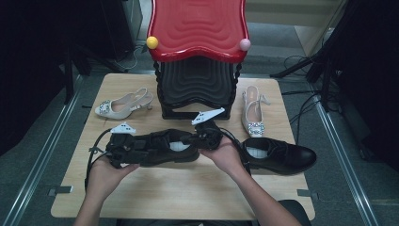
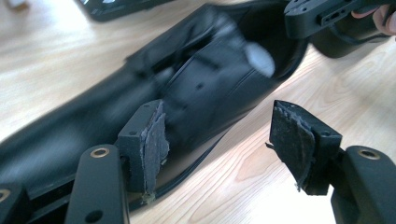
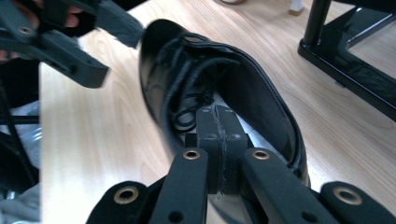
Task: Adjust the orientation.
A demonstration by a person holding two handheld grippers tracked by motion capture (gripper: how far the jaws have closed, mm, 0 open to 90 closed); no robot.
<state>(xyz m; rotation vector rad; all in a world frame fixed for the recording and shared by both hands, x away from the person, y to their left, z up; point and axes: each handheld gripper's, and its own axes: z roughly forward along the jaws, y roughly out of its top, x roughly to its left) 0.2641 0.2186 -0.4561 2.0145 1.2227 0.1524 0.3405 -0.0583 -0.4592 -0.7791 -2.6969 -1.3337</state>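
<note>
High view shows the black lace-up shoe point(image 1: 164, 148) lying on its sole across the worktop point(image 1: 188, 193) between the two grippers, its toe at the left gripper point(image 1: 123, 149) and its heel at the right gripper point(image 1: 207, 136). In the right gripper view the shoe point(image 3: 219, 93) stretches away from the jaws, laces and pale insole in sight, and the two black jaws are pressed together pad to pad with nothing visible between them, just above the heel end of the opening. In the left gripper view the jaws stand wide apart; the shoe point(image 2: 187, 98), blurred, lies ahead of them and partly between them, the near pad point(image 2: 152, 140) just beside its side, though I cannot tell if it touches, while the other pad point(image 2: 292, 140) is clear over bare wood. Beyond the right gripper's far side sits a second black shoe point(image 1: 280, 155) on the worktop, close to the hand point(image 1: 228, 157) that holds it. Farther off, behind both grippers, stands a red-topped stool point(image 1: 197, 28) on a black frame, with one pale slingback heel point(image 1: 123, 104) behind the left gripper and another pale heel point(image 1: 253, 113) behind the right.
</note>
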